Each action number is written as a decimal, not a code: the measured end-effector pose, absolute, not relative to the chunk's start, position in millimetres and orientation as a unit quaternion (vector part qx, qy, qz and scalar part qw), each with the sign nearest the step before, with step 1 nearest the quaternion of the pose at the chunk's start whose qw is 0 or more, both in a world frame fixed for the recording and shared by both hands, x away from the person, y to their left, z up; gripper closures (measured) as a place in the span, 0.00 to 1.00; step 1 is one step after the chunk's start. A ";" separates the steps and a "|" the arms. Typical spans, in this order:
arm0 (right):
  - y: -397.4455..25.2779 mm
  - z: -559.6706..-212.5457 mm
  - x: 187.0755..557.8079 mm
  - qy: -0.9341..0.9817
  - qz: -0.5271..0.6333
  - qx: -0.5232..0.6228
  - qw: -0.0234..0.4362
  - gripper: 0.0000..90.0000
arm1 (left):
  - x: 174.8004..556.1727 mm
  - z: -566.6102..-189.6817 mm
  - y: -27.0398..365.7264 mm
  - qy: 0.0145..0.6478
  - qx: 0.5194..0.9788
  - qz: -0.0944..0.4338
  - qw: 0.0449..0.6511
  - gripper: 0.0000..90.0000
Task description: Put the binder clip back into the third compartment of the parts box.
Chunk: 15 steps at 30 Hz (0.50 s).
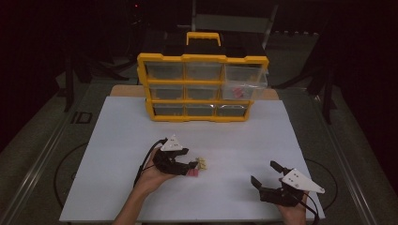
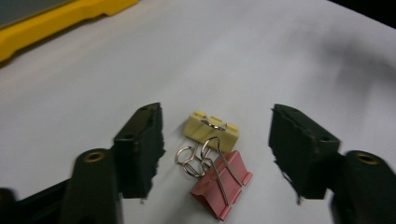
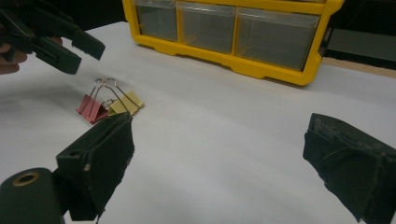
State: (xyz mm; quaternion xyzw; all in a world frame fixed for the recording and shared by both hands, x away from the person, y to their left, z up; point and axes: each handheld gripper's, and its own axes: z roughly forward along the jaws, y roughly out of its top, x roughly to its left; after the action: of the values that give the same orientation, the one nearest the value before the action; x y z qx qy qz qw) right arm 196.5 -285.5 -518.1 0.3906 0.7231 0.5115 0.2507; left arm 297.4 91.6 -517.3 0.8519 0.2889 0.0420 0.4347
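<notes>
Left claw (image 2: pixel 217 154) gapes wide around two touching clips, pink (image 2: pixel 222 184) and yellow (image 2: pixel 211 130); right claw (image 1: pixel 265 176), at four o'clock on the desk (image 1: pixel 117 140), gapes empty.

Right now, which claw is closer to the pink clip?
Left. The left claw hangs open right over the pink clip, which lies between its jaws beside the yellow clip. The right claw sits open farther off toward the table's near right.

Dim room; white table (image 1: pixel 117 140) lit; dark grey floor (image 1: pixel 37 136) with rail lines; black stands (image 1: pixel 70 79) behind.
</notes>
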 end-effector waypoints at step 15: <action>-284.8 -518.4 196.9 0.726 0.510 0.388 0.250 0.09 | 299.6 -538.4 83.2 0.283 0.870 0.007 0.404 0.72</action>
State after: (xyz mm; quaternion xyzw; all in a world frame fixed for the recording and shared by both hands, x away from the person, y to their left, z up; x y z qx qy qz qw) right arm 196.9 -284.8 -518.4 0.3878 0.7258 0.5103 0.2498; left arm 299.6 83.2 -538.4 0.8697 0.2829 0.0068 0.4044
